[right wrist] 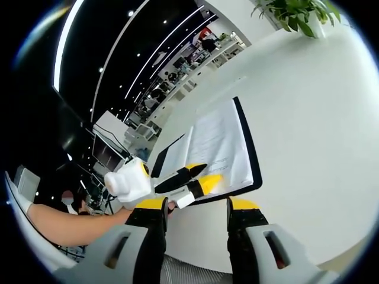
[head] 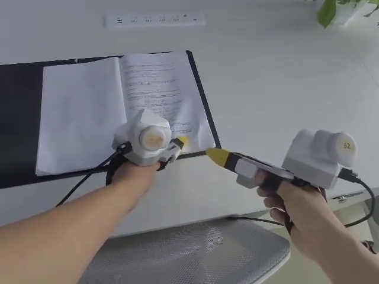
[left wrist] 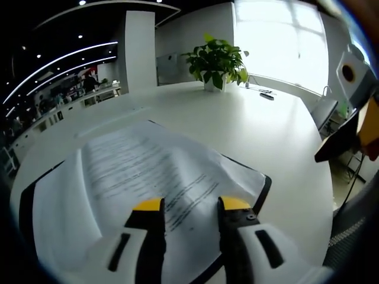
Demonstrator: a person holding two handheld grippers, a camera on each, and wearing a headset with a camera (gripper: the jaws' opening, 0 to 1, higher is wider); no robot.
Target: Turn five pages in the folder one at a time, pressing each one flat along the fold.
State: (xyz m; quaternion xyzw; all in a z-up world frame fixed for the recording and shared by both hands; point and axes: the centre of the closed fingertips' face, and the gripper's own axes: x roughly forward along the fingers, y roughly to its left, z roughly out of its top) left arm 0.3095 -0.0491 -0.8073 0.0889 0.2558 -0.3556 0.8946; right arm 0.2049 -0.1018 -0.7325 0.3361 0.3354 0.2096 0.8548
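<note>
Nearest, right gripper (right wrist: 196, 204) with jaws parted and empty, just off the folder's (head: 18, 118) near right corner. Left gripper (left wrist: 190, 204) parted likewise over the printed page's (head: 160, 89) near edge, perhaps touching it. Folder open flat on desk (head: 284, 89); plant (left wrist: 216, 59) beyond.

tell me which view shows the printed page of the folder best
The head view: the printed page lies nearly whole, seen from above, its text lines visible, with the left gripper over its near corner. The left gripper view has it close but blurred and warped; the right gripper view has it small and slanted.
</note>
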